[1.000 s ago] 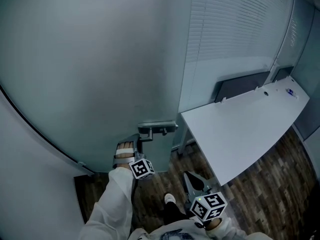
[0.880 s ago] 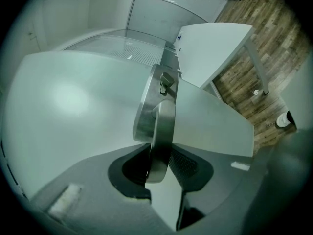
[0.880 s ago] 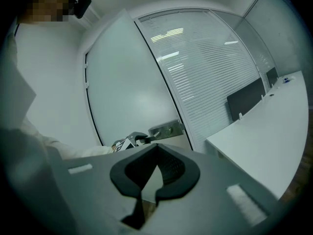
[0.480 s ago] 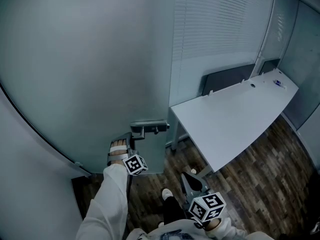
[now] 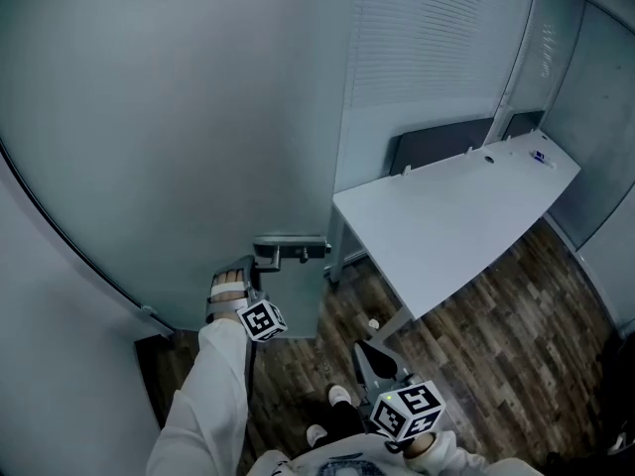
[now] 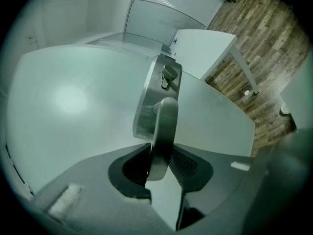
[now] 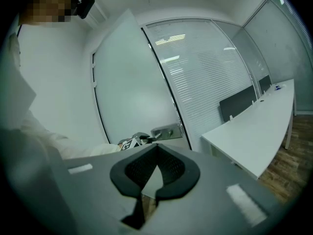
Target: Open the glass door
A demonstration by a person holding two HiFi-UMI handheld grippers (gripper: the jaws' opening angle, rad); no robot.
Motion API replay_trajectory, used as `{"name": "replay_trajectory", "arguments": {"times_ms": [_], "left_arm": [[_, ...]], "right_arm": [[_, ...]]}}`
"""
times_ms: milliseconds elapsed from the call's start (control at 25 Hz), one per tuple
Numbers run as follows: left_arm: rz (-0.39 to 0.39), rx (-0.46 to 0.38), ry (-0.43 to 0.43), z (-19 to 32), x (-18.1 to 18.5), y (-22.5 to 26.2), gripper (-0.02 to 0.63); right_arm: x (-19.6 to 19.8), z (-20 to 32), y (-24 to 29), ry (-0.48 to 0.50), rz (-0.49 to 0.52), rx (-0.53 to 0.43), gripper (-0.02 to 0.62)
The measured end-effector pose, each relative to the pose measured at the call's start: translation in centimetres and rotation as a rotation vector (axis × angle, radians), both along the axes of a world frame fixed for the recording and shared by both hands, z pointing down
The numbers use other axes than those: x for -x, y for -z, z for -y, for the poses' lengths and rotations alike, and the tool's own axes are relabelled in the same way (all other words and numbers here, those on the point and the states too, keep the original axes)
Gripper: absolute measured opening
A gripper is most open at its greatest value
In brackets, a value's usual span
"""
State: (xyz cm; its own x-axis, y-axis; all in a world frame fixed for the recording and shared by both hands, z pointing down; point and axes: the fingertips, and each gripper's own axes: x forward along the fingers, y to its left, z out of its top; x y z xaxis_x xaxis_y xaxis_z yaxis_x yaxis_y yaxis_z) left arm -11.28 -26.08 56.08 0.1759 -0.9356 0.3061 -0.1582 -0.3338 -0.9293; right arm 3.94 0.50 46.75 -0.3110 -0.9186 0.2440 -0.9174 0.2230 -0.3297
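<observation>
Gripping the handle (image 6: 164, 126) of the glass door (image 5: 189, 117): left claw (image 6: 159, 163) pinches the lever's free end. The lever's long axis runs level, straight ahead from this claw to its plate. Right claw (image 7: 156, 153) is pressed together, empty, well apart.

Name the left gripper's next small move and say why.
Probably swing the door wider by the handle: the left gripper is clamped on the handle, the door looks only partly open, and the right gripper is shut, empty, away from it.
</observation>
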Motion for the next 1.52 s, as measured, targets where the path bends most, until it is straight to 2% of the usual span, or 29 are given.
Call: {"name": "replay_trajectory", "arguments": {"times_ms": [320,640,1040,1200,1520], "left_arm": [[-0.009,-0.021,0.001,-3.4,1.1,-0.2,0.109],[-0.018,-0.033,0.039,-6.5,2.6,-0.4,0.109],[0.005,-0.038,0.056,-6.9,2.9,0.5,0.108],[0.047,-0.062,0.055,-7.2,3.1,0.8,0.112],[0.054,-0.079,0.105,-7.5,3.5,1.5,0.115]], "right_arm": [[0.9,-1.9,0.1,0.041,-0.006,0.010,0.003],[0.9,-3.1,-0.5,0.085,-0.002,0.015,0.003],[-0.1,-2.3,-0.5,0.126,0.019,0.029,0.003],[-0.5,-2.1,-0.3,0.143,0.021,0.026,0.003],[-1.7,-1.3,0.2,0.162,0.027,0.036,0.003]]}}
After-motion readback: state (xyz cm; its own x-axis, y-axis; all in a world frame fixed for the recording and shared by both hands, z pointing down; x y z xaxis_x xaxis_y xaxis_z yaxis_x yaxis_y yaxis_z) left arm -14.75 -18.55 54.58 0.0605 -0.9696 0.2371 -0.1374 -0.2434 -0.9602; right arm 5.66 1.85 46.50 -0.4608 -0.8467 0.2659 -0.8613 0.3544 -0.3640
